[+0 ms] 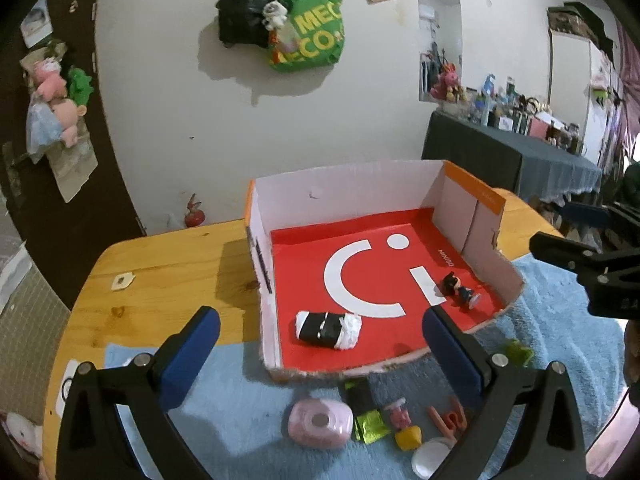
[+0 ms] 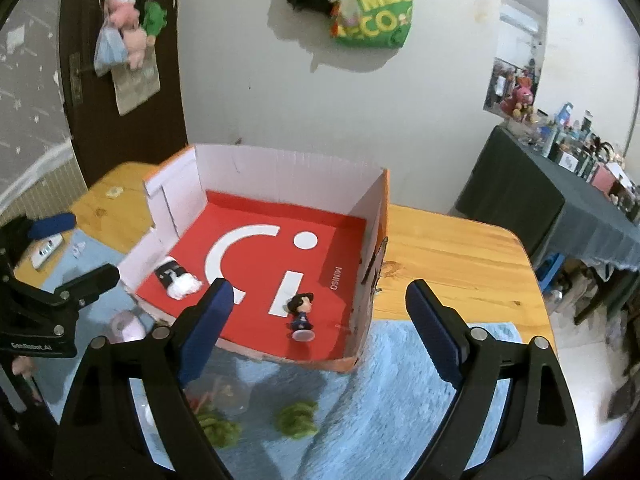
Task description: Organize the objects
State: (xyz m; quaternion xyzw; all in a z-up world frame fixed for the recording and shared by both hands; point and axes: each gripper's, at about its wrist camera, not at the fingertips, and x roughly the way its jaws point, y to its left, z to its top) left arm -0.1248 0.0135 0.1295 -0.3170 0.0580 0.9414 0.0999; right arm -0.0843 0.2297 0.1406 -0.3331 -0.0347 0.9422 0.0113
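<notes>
both my hand-held grippers, left (image 1: 320,332) and right (image 2: 320,304), hang wide and empty over the box (image 1: 348,184), where the black-and-white roll (image 1: 328,330) and the little figurine (image 2: 301,312) already lie. i judge i'm between drops. next i need to pick from the blue towel (image 1: 240,392), perhaps the pink case (image 1: 320,424), lowering with the jaws wide.
</notes>
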